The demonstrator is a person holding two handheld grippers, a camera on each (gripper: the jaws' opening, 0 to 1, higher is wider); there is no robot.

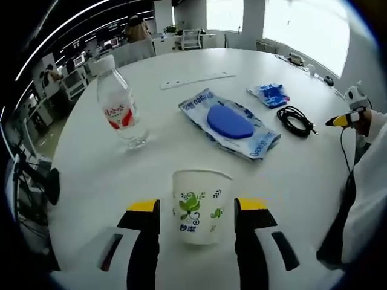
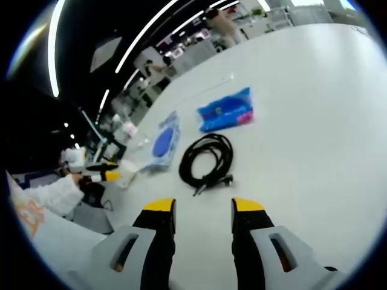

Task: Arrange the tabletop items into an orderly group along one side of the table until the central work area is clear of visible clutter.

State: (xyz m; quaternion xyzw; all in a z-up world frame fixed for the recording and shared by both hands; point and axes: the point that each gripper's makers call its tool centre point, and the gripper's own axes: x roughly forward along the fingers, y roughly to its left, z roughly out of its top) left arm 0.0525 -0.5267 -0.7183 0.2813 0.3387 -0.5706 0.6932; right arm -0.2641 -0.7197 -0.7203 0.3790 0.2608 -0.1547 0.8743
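A paper cup (image 1: 198, 206) printed with green leaves was seen standing upright on the white desk (image 1: 181, 151), between the two yellow-tipped fingers of the left gripper (image 1: 198, 208). The fingers were spread, one on each side of the cup; whether either pad touched the wall could not be told. Beyond the fingertips and off to the left side, a clear water bottle (image 1: 121, 109) with a red label stood upright. Straight ahead, farther out, a pale wipes packet (image 1: 233, 124) with a blue oval lid lay flat; a small blue packet (image 1: 270, 95) and a coiled black cable (image 1: 295, 119) lay past it toward the right.

The step in hand was judged to be the grasp of the cup. It would be done best if the fingers were closed gently and evenly on the lower half of the wall, since thin paper was likely to buckle or the cup to tip. A low carry toward the chosen edge was advised, with the bottle given room.

In the right gripper view, the fingers of the right gripper (image 2: 203, 208) were spread with nothing between them. The coiled cable (image 2: 208, 158) lay just ahead of the fingertips, the blue packet (image 2: 227, 110) beyond it, and the wipes packet (image 2: 164, 142) to the left.
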